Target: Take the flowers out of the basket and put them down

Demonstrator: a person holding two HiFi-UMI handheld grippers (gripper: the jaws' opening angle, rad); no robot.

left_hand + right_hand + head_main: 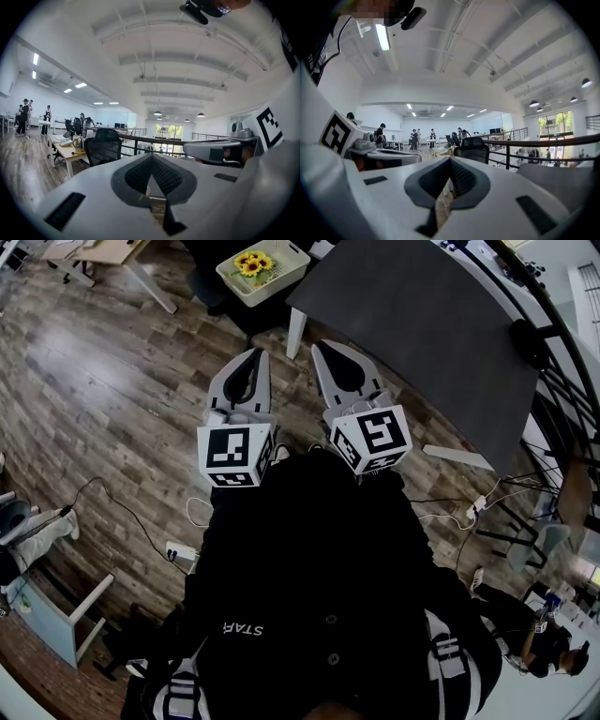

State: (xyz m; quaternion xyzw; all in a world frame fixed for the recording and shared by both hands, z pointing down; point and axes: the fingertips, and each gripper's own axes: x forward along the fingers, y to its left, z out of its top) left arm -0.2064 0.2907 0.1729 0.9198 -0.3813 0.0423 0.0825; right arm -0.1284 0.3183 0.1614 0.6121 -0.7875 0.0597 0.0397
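Wood-plank floor (112,381) beneath left tool (255,354) and right tool (322,347), both closed empty; jacket (309,549) lettering reads "STAF".

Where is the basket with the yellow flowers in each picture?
Head view: basket at the top middle, beside the grey table.
Left gripper view: not in it.
Right gripper view: too small to tell; maybe the pale shape left of the black chair.
Shared landmark: the black railing.

Wood-plank floor (94,381), dark table (422,324), black railing (543,141), white beamed ceiling (164,47).
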